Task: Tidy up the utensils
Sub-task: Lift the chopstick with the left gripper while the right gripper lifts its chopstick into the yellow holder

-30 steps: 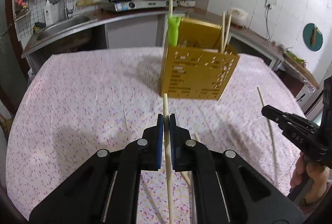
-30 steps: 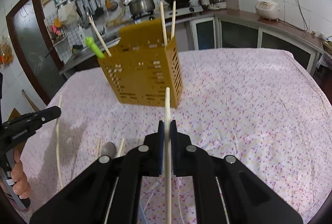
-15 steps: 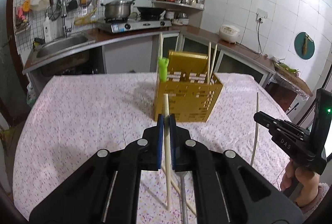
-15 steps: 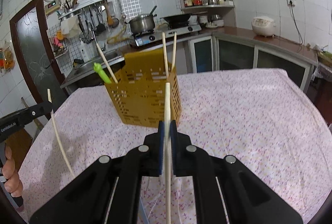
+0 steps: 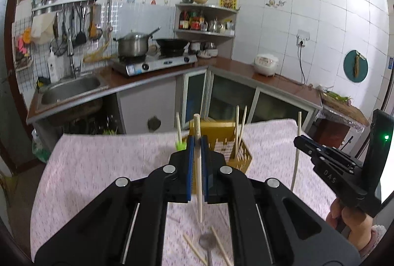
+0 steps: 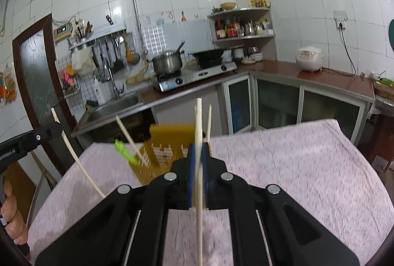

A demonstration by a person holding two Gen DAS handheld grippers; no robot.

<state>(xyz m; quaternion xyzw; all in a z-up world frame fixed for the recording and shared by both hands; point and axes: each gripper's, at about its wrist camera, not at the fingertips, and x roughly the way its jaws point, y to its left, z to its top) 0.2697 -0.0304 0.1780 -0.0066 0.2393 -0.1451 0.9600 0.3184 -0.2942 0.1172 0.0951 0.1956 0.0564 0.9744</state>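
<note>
Pale wooden chopsticks are now clear of the table: the left gripper (image 5: 197, 142) is clamped tight on one chopstick (image 5: 199, 182), the right gripper (image 6: 197, 155) on another chopstick (image 6: 199, 167), both lifted from low over the floral cloth (image 5: 98, 167) a second ago to above the yellow utensil holder (image 5: 221, 142). Dropping them in looks like the next step. The holder is half hidden behind the jaws; loose chopsticks (image 5: 219, 248) and a spoon (image 5: 208, 241) are cut off below.

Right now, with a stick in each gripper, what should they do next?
Probably carry both forward over the yellow slotted plastic holder. The left gripper and right gripper each clamp one pale wooden chopstick, held above the flowery cloth, short of the holder.
</note>
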